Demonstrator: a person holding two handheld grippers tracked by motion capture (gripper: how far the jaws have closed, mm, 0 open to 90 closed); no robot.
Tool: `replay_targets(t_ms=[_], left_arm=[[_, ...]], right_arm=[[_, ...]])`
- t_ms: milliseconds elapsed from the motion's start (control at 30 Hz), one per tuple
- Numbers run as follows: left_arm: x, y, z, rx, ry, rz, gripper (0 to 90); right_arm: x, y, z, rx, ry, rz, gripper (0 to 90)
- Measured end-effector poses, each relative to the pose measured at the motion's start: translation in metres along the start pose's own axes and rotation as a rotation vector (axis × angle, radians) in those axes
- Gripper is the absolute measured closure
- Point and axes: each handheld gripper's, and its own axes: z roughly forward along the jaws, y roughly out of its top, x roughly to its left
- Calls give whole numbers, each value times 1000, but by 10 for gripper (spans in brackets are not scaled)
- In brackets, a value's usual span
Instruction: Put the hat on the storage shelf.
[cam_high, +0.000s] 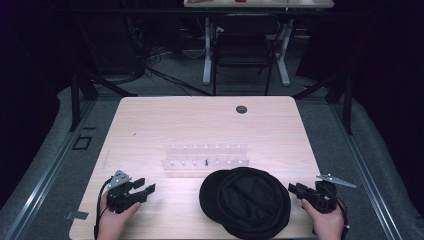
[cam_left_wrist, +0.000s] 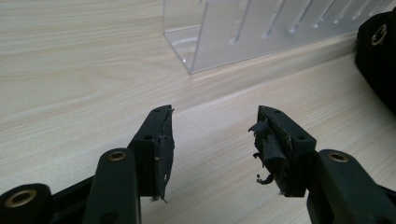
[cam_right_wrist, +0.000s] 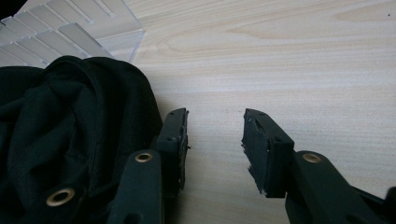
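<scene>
A black cap (cam_high: 246, 201) is seen lying low at the centre of the high view, flanked by the left gripper (cam_high: 148, 185) at lower left and the right gripper (cam_high: 292, 187) at lower right, both held wide with nothing between the jaws. A snag is judged likely: limp fabric may bunch or slip if only a thin fold is pinched, and the clear slotted rack (cam_high: 206, 155) just above the cap could be knocked. In the right gripper view the cap (cam_right_wrist: 70, 135) is pressed against the left jaw; in the left gripper view it (cam_left_wrist: 378, 60) is glimpsed at far right.
</scene>
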Motion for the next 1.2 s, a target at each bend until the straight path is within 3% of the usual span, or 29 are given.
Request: replay_targets(t_ms=[367, 533, 867, 1133, 1200], left_arm=[[-9, 1, 2, 9, -17, 39, 468], [-11, 0, 2, 13, -23, 47, 468], [-12, 0, 2, 19, -19, 50, 468], [-14, 0, 4, 21, -19, 52, 468], [-14, -1, 4, 22, -22, 50, 468]], right_arm=[[7, 6, -7, 20, 5, 37, 583], [16, 7, -13, 55, 8, 2, 594], [18, 19, -36, 67, 6, 8, 615], [22, 31, -44, 150, 85, 97, 611], [23, 32, -44, 170, 95, 98, 613]])
